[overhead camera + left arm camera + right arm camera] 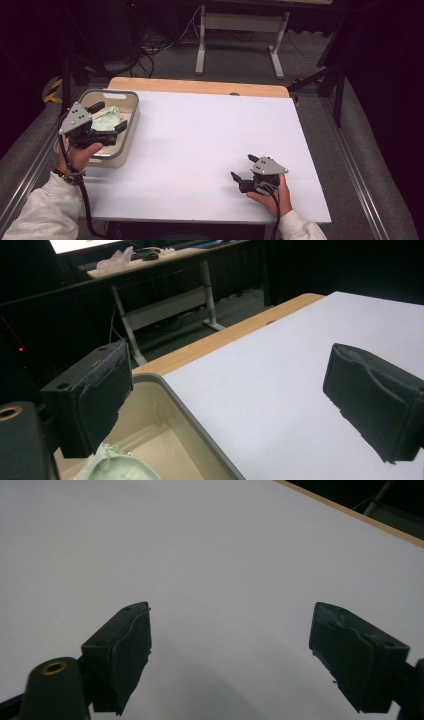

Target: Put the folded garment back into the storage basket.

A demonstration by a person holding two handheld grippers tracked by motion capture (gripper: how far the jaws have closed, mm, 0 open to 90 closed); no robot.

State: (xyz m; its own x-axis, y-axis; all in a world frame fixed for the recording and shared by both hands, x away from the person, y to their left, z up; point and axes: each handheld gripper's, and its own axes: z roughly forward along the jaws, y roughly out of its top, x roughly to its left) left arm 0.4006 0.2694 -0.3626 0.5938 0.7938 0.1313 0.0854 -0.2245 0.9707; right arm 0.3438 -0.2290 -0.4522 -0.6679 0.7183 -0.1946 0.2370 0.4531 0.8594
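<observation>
A pale green crumpled cloth (pixel 106 119) lies inside a beige bin (pixel 131 130) at the table's left edge. My left gripper (pixel 108 116) hovers over the bin, just above the cloth, its jaws wide apart with nothing between them. In the left gripper view the cloth (pixel 116 466) lies below the left jaw, inside the bin (pixel 181 410). My right gripper (pixel 242 167) rests low over the white table top (pixel 210 135) near the front right, open and empty. Bare white surface lies between its jaws (pixel 230 660).
The bin stands half off the white sheet at the left. A wooden strip (pixel 200 86) edges the table's far side. Behind it stands a desk frame (pixel 240 35) with cables on the floor. Metal rails run along both table sides.
</observation>
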